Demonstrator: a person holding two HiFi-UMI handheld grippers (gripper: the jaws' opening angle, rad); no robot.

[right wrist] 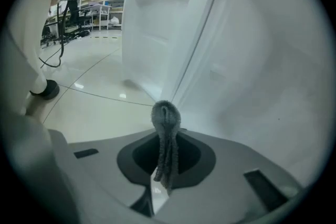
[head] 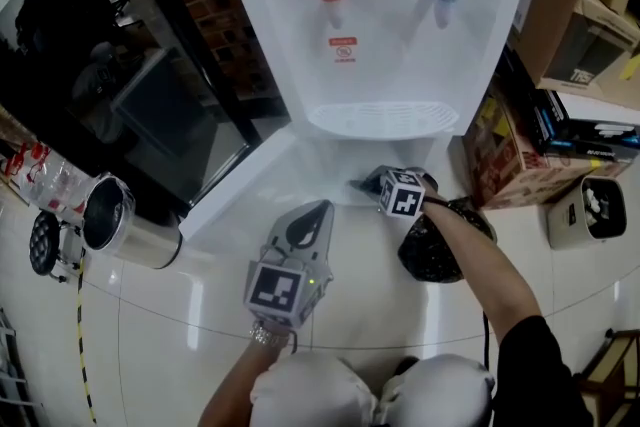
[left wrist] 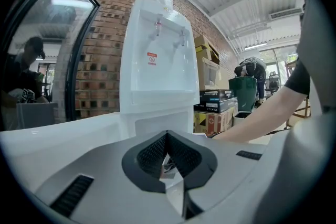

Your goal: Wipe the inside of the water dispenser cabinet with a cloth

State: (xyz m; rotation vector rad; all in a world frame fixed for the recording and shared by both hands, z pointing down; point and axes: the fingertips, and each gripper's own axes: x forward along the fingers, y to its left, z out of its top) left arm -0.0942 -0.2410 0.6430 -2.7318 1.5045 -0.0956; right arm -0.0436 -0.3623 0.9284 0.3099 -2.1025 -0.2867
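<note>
The white water dispenser [head: 385, 25] stands ahead with its lower cabinet door [head: 250, 185] swung open to the left. My right gripper [head: 372, 183] reaches into the cabinet opening below the drip tray. It is shut on a grey cloth [right wrist: 166, 115], bunched and poking out past the jaws [right wrist: 165, 165], close to the corner where the door [right wrist: 152, 34] meets the white inner wall [right wrist: 252, 60]. My left gripper [head: 305, 227] hangs back over the floor and points at the dispenser [left wrist: 157, 60]. Its jaws [left wrist: 168, 157] are shut with nothing in them.
Cardboard boxes [head: 580, 25] are stacked to the right of the dispenser. A black bag [head: 440, 250] lies under my right arm, with a white bin [head: 590, 210] further right. On the left, a steel pot [head: 115, 220] sits beside a dark glass door [head: 130, 85].
</note>
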